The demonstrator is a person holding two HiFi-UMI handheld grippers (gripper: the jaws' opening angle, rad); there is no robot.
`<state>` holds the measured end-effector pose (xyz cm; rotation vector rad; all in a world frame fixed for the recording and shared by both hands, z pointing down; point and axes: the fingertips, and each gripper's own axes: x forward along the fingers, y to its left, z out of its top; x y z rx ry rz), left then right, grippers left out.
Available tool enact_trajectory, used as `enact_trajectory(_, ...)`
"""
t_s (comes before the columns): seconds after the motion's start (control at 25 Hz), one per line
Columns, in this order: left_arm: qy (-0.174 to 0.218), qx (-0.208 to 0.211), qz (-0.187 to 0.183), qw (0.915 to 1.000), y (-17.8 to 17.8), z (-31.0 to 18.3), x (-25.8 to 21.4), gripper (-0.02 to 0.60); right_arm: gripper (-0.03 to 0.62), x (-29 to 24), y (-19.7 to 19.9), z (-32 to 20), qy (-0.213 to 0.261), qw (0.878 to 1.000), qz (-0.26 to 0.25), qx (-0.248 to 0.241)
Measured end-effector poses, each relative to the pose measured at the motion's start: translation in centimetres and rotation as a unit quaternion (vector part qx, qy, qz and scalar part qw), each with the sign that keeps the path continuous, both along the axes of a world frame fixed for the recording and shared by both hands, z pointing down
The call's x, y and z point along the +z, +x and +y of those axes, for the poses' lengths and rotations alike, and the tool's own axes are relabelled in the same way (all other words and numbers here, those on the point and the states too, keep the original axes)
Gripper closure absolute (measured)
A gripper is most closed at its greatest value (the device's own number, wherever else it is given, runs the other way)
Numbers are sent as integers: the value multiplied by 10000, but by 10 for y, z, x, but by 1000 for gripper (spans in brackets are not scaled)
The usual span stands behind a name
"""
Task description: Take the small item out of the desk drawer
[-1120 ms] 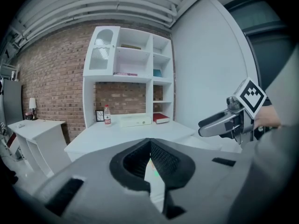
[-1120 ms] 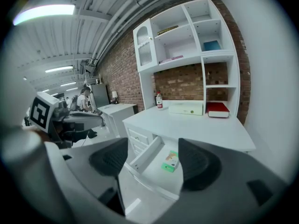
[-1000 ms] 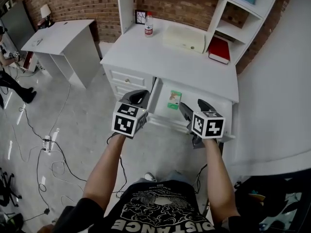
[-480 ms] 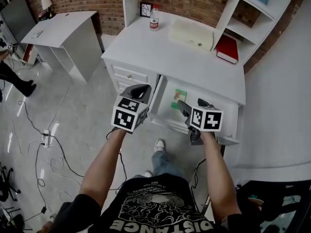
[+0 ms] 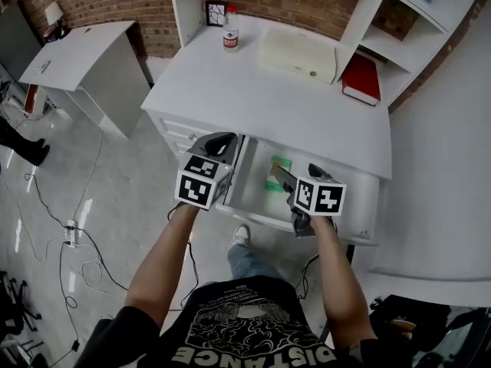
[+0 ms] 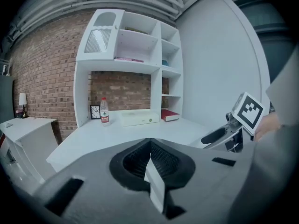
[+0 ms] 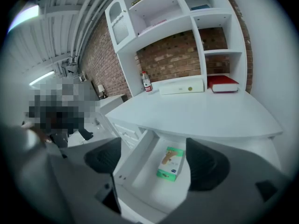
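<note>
- Your right gripper [image 5: 296, 176] is opening up wide, with nothing on its pads.
- The small green box [image 7: 170, 163] lies in the open drawer [image 5: 249, 192], right under those jaws.
- Your left gripper [image 6: 149, 152] is pinched closed and empty, at the drawer's left side.

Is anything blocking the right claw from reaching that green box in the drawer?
Nothing visible. The drawer is open, the green box lies uncovered inside, and the jaws of the right gripper are opening, empty, short of it.
</note>
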<state>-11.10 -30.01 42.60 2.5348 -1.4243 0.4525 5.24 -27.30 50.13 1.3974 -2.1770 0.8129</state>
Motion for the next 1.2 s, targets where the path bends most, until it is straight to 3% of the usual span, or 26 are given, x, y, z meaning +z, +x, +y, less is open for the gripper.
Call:
enact_trajectory(0.44, -207, 337, -105, 9992, 37, -97, 16, 577, 137, 45, 12, -50, -583, 9978, -153, 264)
enact_trajectory(1.04, -454, 725, -222, 9961, 34, -106, 56, 577, 123, 95, 6, -64, -1148, 9912, -14, 659)
enact_trajectory(1.2, -427, 777, -59, 9960, 29, -106, 66, 577, 125, 120, 5, -63, -1442, 9860, -29, 838)
